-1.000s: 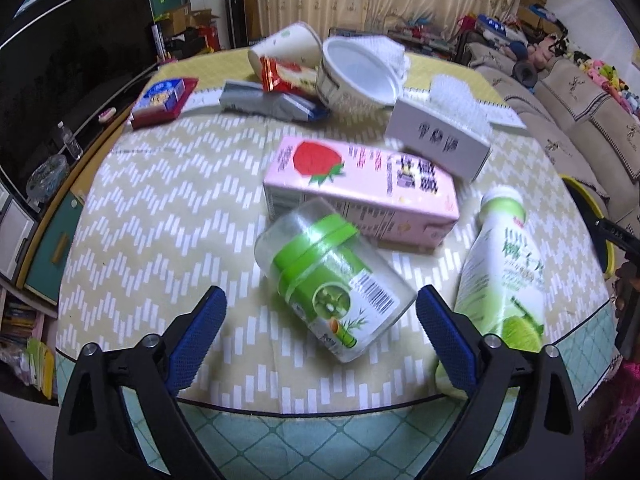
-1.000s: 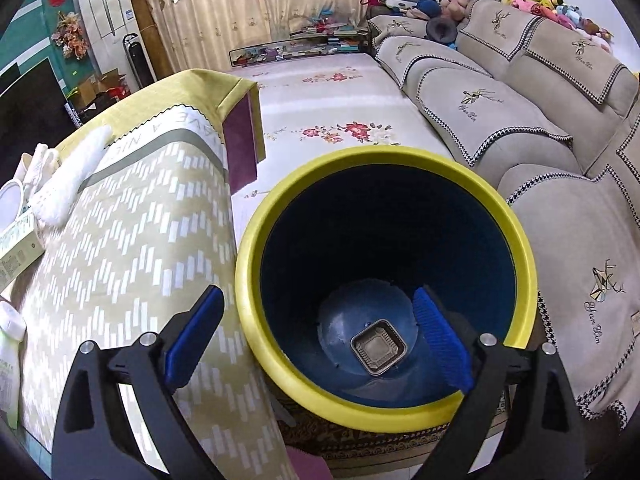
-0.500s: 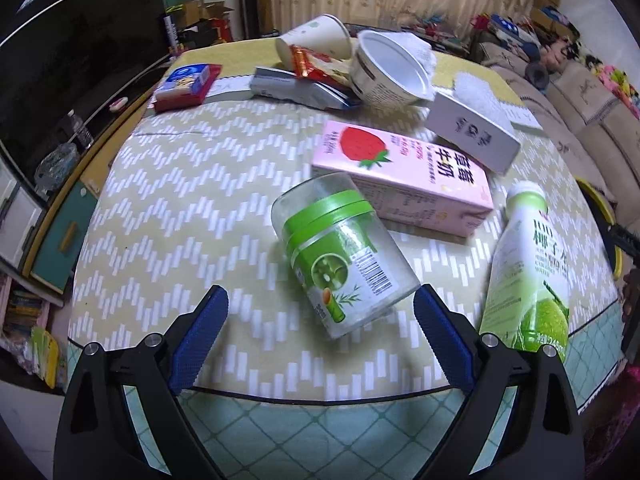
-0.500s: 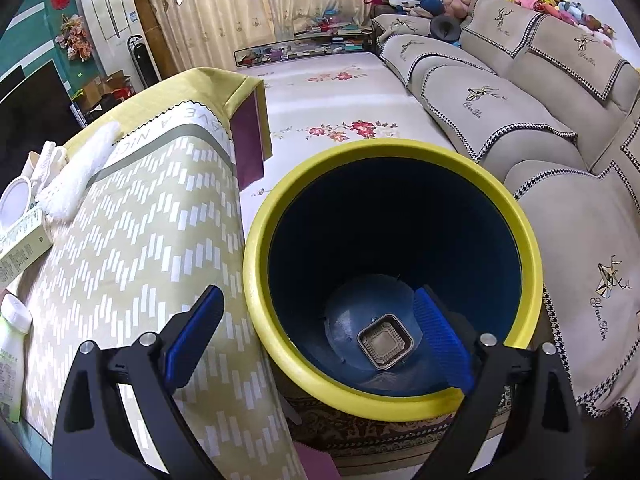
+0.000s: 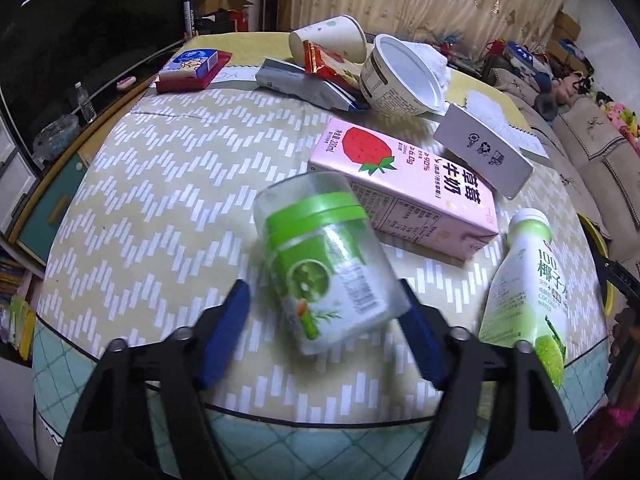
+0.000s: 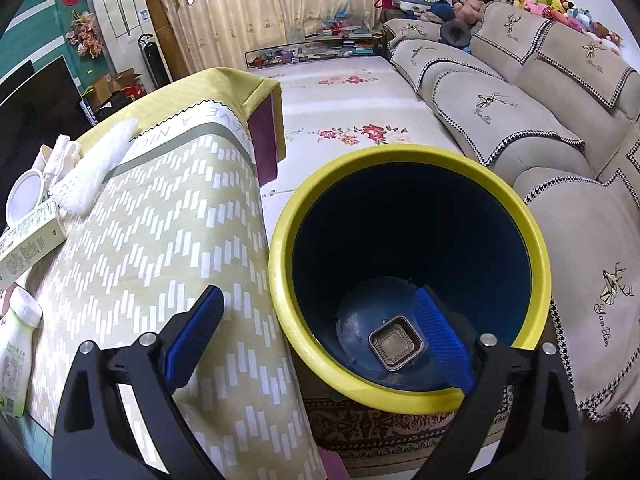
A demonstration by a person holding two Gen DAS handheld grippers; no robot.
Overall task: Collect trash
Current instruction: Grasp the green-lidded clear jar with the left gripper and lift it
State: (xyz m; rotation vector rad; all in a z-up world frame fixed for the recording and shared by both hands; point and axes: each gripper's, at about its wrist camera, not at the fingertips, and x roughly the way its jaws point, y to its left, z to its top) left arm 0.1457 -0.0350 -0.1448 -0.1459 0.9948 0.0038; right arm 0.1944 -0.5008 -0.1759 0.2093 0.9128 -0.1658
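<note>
L gripper [image 5: 324,332] jaws have just been closing round the jar [image 5: 324,258], which lies on its side on the table [image 5: 160,184] between the pads. R-side pad looks to touch the jar's base end; L-side pad still has a gap, so not clamped yet, nothing held. R gripper [image 6: 316,340] wide apart and empty, hanging over the edge of the bin [image 6: 400,160], w/ one pad over the tablecloth and the other over the bin mouth.

Risks, near to far:
- Jar is round and smooth plastic; if pads meet it off-centre it prob rolls or squirts out, maybe off the near table edge.
- Grip lands near the base end, lid end sticks out far side, so it could pivot and droop when lifted.
- Bottle [image 5: 528,292] lies just beside on the right; a skidding jar or the outer finger could knock it over the edge.
- Carton [image 5: 404,192] sits just behind the jar, touching or nearly; a forward push would shove it.
- Bin is beside the table, not under it; a drop on the way lands on the floor.

Hard to see: jar and pads are motion-blurred, so contact is unclear. Can't tell if jar is empty. Bottle base cut by finger. Bin shows only as a yellow sliver at far right in L view. Bin interior is dark; one square tray [image 6: 396,344] at bottom. Far pile (cup, bowl, wrappers) overlaps, edges unclear.
</note>
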